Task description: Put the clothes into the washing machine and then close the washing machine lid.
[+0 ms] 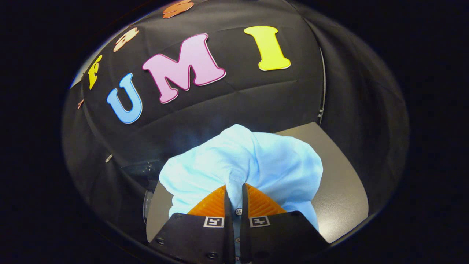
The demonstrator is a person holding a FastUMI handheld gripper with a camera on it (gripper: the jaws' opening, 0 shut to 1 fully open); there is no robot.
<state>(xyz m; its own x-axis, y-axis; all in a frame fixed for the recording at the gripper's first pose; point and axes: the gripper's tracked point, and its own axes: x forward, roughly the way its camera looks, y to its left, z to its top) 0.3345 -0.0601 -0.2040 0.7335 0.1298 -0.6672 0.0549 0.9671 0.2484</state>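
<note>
Gripper view: booth scene
Gripper (234, 190): fingers nearly together — clamped on a fold of the pale blue shirt (256, 161); buttons showed in the gap
Shirt: bunched just ahead of the fingers, over the grey table (340, 190)

Shirt (256, 161): soft matt cloth, buttoned; table (340, 194): smooth, faint sheen.

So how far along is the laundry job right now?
Done: the light blue shirt is picked up, the gripper jaws pinching its buttoned edge above the grey table. In hand: carrying it. Left: dropping it into the washing machine, then closing the lid.
</note>
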